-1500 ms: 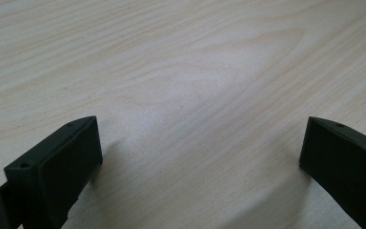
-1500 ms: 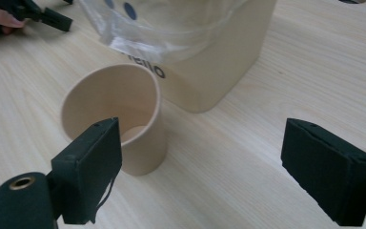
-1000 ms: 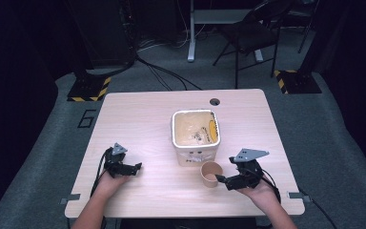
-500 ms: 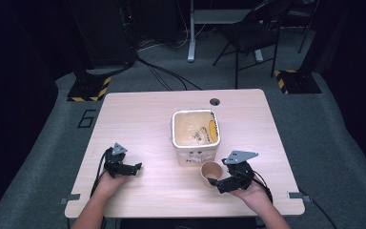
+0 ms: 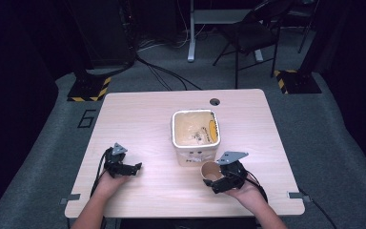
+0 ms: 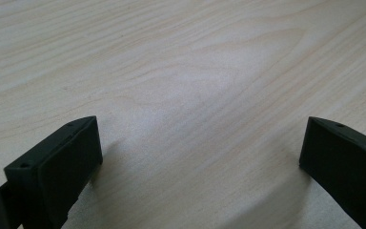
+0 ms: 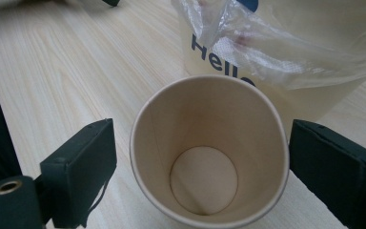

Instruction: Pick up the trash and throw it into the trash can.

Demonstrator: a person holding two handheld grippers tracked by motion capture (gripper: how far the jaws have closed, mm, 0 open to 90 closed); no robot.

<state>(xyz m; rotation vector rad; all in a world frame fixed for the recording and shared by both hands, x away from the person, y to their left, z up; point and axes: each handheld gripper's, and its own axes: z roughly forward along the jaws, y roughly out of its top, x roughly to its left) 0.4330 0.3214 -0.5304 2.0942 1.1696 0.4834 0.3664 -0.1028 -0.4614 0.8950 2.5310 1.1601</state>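
Two black handheld grippers: left gripper (image 5: 123, 165), right gripper (image 5: 224, 179). Grey three-cornered plate atop each, black cable trailing back. Fingers (image 6: 59, 164) blocky, matt black, a small hole near each tip. Brass-coloured ringed hole (image 7: 7, 187) at the right one's base. Forearms bare.

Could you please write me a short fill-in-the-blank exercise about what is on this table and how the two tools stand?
1. The paper cup between the jaws of the right tool is ____ inside.
2. The word printed on the square tub behind the cup begins with the letters "____".
3. The left tool has its jaws apart over bare ____.
4. The right tool's jaws stand ____, on either side of the cup.

Missing words: empty; Hell; table; open
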